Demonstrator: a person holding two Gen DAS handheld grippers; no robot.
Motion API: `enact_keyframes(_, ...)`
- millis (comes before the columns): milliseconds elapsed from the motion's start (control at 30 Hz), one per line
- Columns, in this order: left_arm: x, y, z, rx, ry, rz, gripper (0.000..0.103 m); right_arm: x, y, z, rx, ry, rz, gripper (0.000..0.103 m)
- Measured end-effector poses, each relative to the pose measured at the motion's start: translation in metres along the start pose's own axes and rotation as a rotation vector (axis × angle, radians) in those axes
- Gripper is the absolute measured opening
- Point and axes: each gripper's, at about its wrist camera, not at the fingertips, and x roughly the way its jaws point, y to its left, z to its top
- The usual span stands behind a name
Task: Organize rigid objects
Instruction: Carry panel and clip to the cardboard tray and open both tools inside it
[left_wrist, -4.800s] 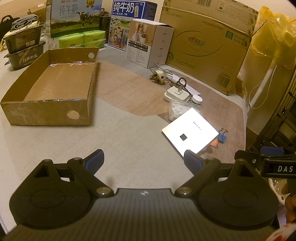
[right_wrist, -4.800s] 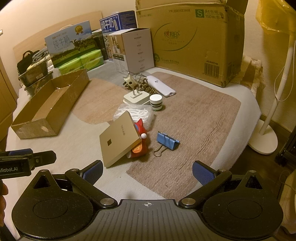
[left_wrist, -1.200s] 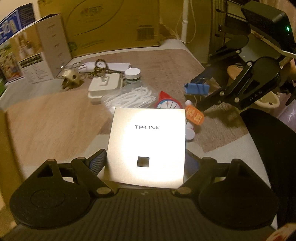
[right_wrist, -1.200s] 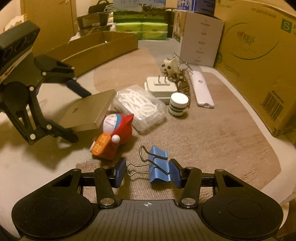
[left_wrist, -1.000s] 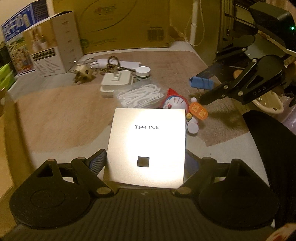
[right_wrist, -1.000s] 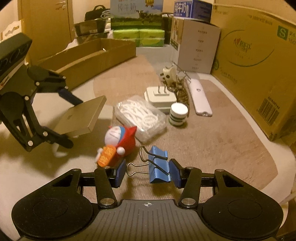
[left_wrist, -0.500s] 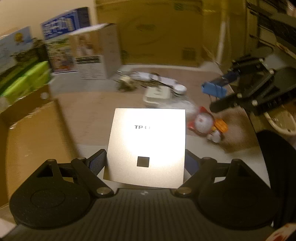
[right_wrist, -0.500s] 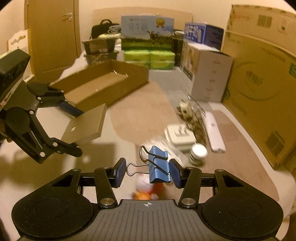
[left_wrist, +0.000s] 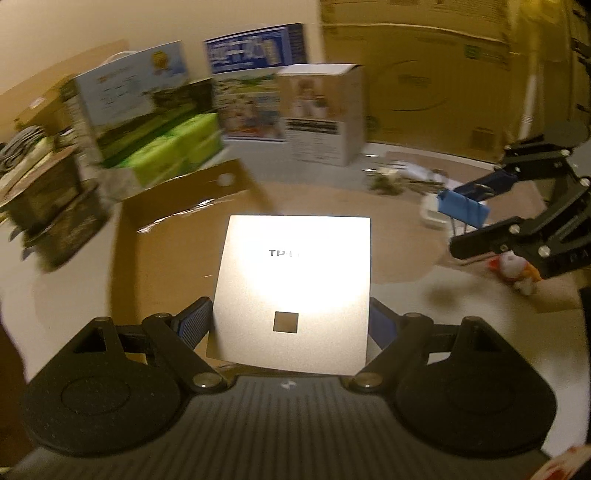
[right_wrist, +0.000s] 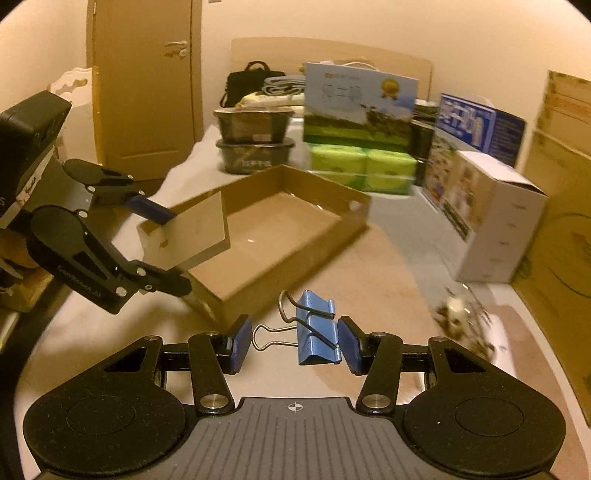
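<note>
**Tools carrying a flat box and a binder clip toward the cardboard tray**

Left tool (left_wrist: 291, 323) is clamping a flat square silver box (left_wrist: 295, 288), printed with a partly glared-out "TP" logo and a small dark square, and holding it in the air over the near end of the open cardboard tray (right_wrist: 295, 221). To the right, the right tool (right_wrist: 291, 345) is gripping a blue binder clip (right_wrist: 317, 334) by its body and one wire handle, just short of the tray. Compared with half a second ago, both tools are swinging closer to the tray, and the toy figure (left_wrist: 517, 271) is lying farther behind on the mat.
</note>
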Motion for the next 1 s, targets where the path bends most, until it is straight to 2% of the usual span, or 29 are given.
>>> enact_keyframes(300,0.01,0.065,0.001,-0.076,0.044,0.116,0.085,0.057,0.025,0.037,0.011,0.007,0.029,0.051)
enact_keyframes(533,0.029,0.087,0.0,-0.105,0.068,0.131,0.085,0.097,0.035,0.054,-0.016,0.012,0.057,0.051)
enact_keyframes(867,0.054,0.092,-0.008,-0.116,0.096,0.118,0.086,0.129,0.033,0.051,-0.016,0.045,0.06,0.051)
enact_keyframes(1000,0.052,0.092,-0.012,-0.123,0.079,0.121,0.092,0.135,0.032,0.049,-0.007,0.058,0.064,0.051)
